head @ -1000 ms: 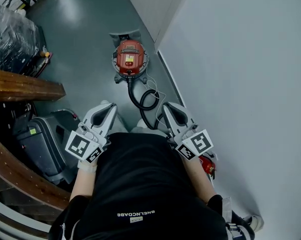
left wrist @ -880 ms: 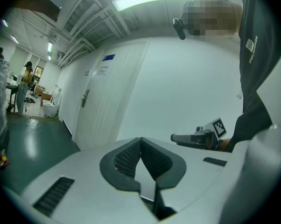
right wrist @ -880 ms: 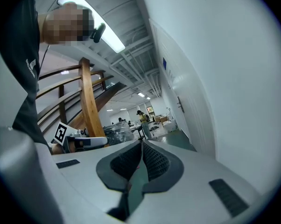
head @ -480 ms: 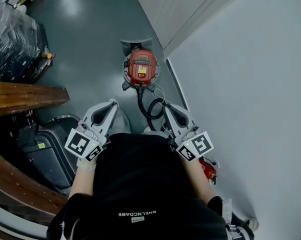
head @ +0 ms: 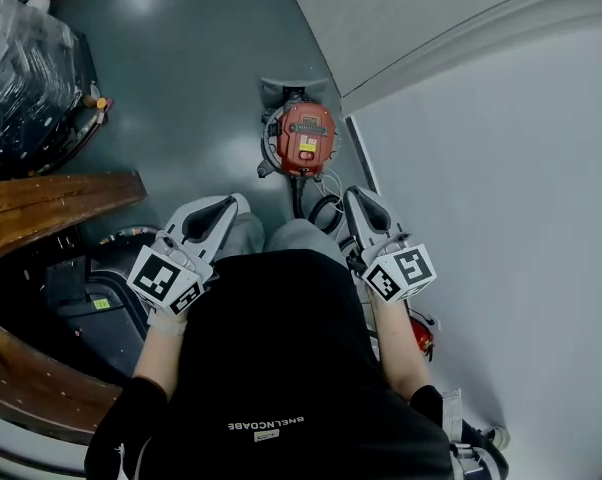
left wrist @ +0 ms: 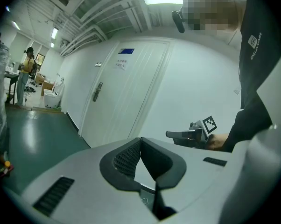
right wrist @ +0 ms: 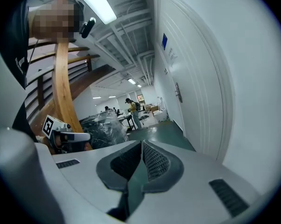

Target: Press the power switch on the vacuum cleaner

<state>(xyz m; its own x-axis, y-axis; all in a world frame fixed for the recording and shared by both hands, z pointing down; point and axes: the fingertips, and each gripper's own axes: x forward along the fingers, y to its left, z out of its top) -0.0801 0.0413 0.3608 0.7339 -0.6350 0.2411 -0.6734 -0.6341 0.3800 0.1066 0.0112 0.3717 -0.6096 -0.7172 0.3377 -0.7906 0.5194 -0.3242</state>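
Ahead stands the red-topped vacuum cleaner [head: 301, 140] (black hose [head: 299, 190] trailing), with left gripper [head: 231, 203] and right gripper [head: 354, 196] jaws closed, empty.

I see a grey-green floor [head: 191, 98], glossy, with a pale glare on it beyond the vacuum. The vacuum [head: 303, 140] stands on the floor, its top red over a grey base. Its black hose [head: 319, 208] lies in loops on the floor, just on the person's side of the vacuum. Well to the left of the vacuum sits a dark bundle [head: 26, 68] wrapped in clear plastic. Left of the vacuum and nearer the person, a dark case [head: 81, 288] rests on the floor. Right of the vacuum and nearer the person lies a small red thing [head: 422, 335]; I can't tell what it is.
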